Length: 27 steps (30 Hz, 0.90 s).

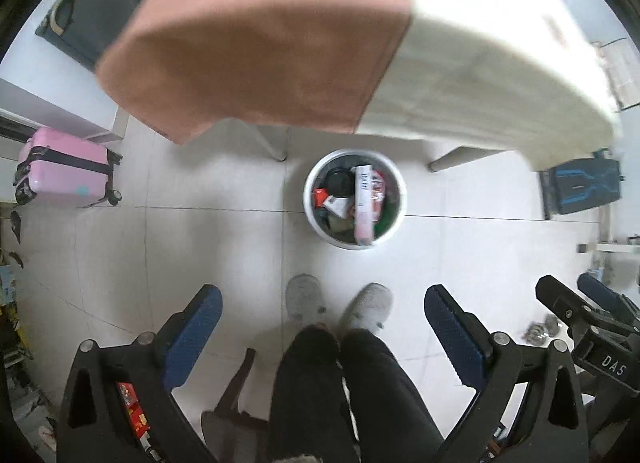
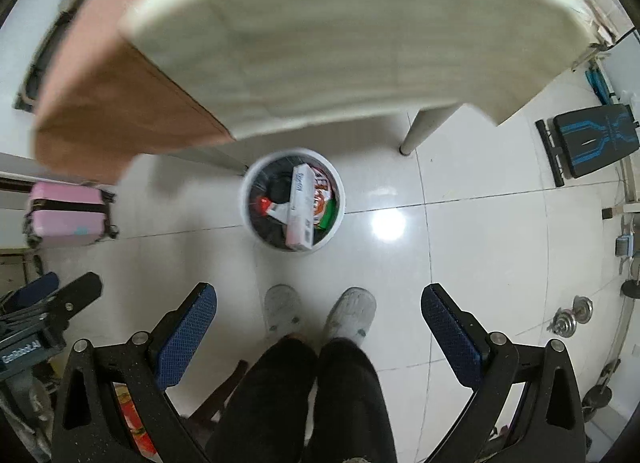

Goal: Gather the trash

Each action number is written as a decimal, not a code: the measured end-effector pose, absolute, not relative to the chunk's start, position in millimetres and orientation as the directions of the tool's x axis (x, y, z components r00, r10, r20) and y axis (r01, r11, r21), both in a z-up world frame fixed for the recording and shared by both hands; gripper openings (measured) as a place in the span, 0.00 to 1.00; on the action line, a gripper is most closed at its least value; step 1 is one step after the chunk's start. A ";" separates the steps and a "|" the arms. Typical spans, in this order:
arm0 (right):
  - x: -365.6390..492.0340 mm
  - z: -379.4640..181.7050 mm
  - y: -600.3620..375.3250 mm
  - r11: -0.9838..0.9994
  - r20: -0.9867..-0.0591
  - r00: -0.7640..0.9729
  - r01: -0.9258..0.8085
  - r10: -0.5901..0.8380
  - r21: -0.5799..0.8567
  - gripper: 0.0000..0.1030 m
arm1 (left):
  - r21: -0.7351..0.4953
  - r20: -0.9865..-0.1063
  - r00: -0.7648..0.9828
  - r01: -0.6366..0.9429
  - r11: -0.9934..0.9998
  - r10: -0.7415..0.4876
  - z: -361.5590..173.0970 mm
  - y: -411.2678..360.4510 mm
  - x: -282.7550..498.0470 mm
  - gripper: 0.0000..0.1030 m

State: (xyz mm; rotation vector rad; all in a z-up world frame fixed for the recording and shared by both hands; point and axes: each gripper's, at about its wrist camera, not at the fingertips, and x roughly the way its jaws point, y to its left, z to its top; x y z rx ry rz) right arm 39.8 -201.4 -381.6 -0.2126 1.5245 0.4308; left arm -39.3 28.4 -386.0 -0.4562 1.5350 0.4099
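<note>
The left gripper [image 1: 323,303] stands with its 2 blue-padded jaws spread wide and nothing between them but bare floor [image 1: 200,247] and the person's 2 grey slippers [image 1: 370,305]. The right gripper [image 2: 319,301] is spread equally wide and grips nothing; the same 2 slippers and 2 dark trouser legs [image 2: 316,395] show in its gap. Each gripper appears at the edge of the other's view, just beside it.

Straight ahead of both sets of jaws, past the slippers, sits 1 round white trash bin [image 1: 320,229] on the tiles, apart from the feet. It is upright, mouth facing the cameras, and filled with wrappers. On top lies 1 long white box [image 1: 365,203]; its long axis runs away from the jaws toward the table, slightly tilted in the right wrist view.

Beyond the bin, the table edge [image 1: 480,95] overhangs, draped in a cream cloth with 1 pink cloth [image 1: 256,43] on the left part. 2 table legs flank the bin's far side. Open tile lies left and right of the bin. Farther left of the jaws stands 1 pink suitcase [image 1: 66,167]; farther right, 1 black bench with blue markings [image 2: 592,139], and some dumbbell weights [image 2: 570,315] near the right jaw of the right gripper.
</note>
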 end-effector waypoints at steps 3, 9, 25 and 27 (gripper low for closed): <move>30.8 -321.1 -212.4 0.898 -0.983 -0.012 -0.405 0.184 0.173 1.00 | -0.081 -0.997 0.049 -0.510 0.856 -0.065 -335.6 19.0 -42.8 1.00; 15.3 -227.6 -239.5 0.882 -0.969 0.016 -0.417 0.248 0.219 1.00 | -0.179 -0.981 0.156 -0.465 0.867 -0.119 -259.0 3.7 -47.3 1.00; -29.8 -55.7 -263.8 0.809 -0.903 0.092 -0.489 0.419 0.325 1.00 | -0.346 -0.904 0.384 -0.403 0.847 -0.187 -139.3 -9.7 -77.9 1.00; -34.4 -44.4 -264.0 0.797 -0.898 0.089 -0.503 0.432 0.334 1.00 | -0.356 -0.898 0.397 -0.402 0.844 -0.189 -130.4 -10.3 -82.0 1.00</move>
